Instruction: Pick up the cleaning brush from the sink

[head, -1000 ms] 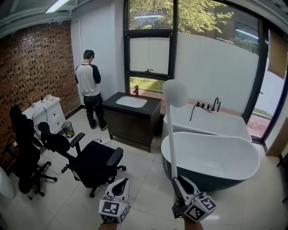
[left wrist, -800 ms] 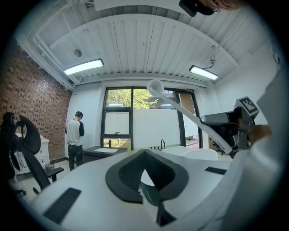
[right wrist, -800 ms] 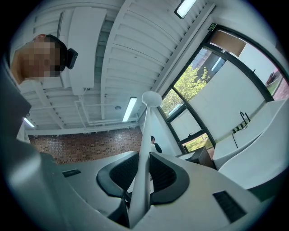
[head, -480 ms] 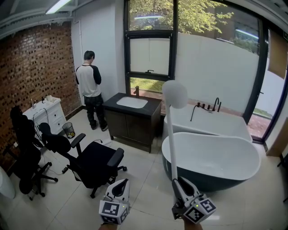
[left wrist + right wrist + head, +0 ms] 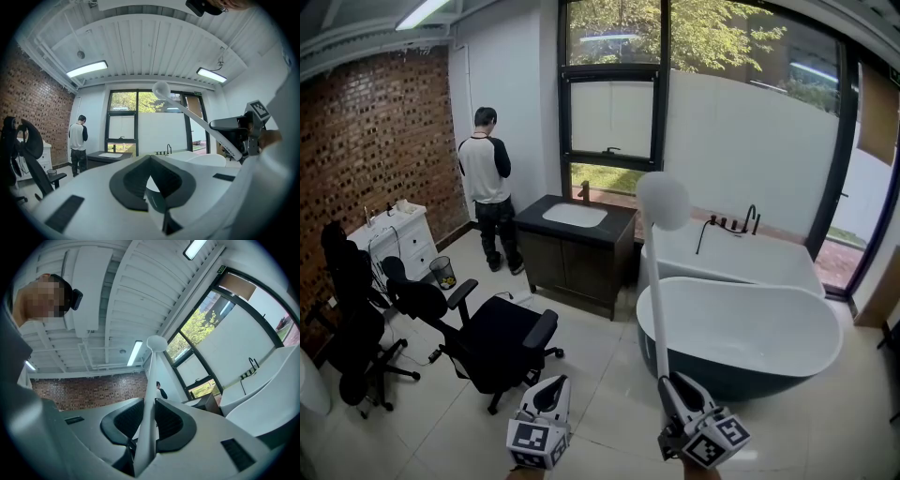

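Note:
My right gripper [image 5: 677, 392] is shut on the lower end of a white long-handled cleaning brush [image 5: 657, 291], which stands nearly upright. Its round white head [image 5: 663, 201] is up in front of the window. In the right gripper view the brush handle [image 5: 151, 394] runs up between the two dark pads of the right gripper [image 5: 149, 401] to its head. My left gripper [image 5: 549, 392] is beside it at the bottom of the head view, with nothing in it and its jaw tips together [image 5: 150, 157]. The left gripper view shows the brush [image 5: 197, 119] slanting up from the right gripper [image 5: 230, 130].
A dark vanity with a white sink [image 5: 574, 214] stands under the window, and a person [image 5: 487, 169] stands to its left. Two white bathtubs [image 5: 741, 328] [image 5: 741, 255] fill the right side. Black office chairs [image 5: 492, 339] [image 5: 352, 323], a white cabinet [image 5: 401, 236] and a bin [image 5: 442, 270] stand at left.

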The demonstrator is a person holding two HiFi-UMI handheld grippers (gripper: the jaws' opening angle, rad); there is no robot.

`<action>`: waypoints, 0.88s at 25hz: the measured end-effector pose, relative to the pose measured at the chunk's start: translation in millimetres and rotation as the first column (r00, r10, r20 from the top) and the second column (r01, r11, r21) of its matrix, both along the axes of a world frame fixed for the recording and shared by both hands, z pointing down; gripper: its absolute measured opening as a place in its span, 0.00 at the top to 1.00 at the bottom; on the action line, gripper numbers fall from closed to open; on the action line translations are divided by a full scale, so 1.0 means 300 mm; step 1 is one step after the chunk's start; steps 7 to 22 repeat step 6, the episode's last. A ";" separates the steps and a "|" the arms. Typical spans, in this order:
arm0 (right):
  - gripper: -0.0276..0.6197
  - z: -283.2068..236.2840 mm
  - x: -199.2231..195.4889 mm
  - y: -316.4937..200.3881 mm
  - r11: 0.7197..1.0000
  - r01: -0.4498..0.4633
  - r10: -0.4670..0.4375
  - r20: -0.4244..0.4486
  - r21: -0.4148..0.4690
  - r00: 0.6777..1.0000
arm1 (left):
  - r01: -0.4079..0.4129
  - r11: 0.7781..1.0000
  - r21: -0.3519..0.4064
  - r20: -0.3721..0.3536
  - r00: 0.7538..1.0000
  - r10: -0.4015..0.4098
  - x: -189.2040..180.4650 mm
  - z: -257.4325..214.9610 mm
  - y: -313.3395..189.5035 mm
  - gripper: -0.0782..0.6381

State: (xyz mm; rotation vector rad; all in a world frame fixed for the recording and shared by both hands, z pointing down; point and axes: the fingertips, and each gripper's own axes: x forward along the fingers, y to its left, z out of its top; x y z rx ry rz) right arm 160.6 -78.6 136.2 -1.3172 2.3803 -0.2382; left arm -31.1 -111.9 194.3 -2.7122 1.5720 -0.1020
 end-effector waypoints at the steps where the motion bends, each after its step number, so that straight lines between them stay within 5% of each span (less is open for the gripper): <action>1: 0.85 0.003 0.002 0.000 1.000 0.000 0.000 0.000 0.000 1.000 | -0.001 1.000 -0.001 0.000 1.000 0.001 0.003 0.003 -0.001 0.88; 22: 0.85 0.005 0.009 0.003 1.000 0.001 -0.001 -0.002 -0.002 1.000 | -0.003 1.000 -0.006 0.002 1.000 0.003 0.009 0.007 0.003 0.88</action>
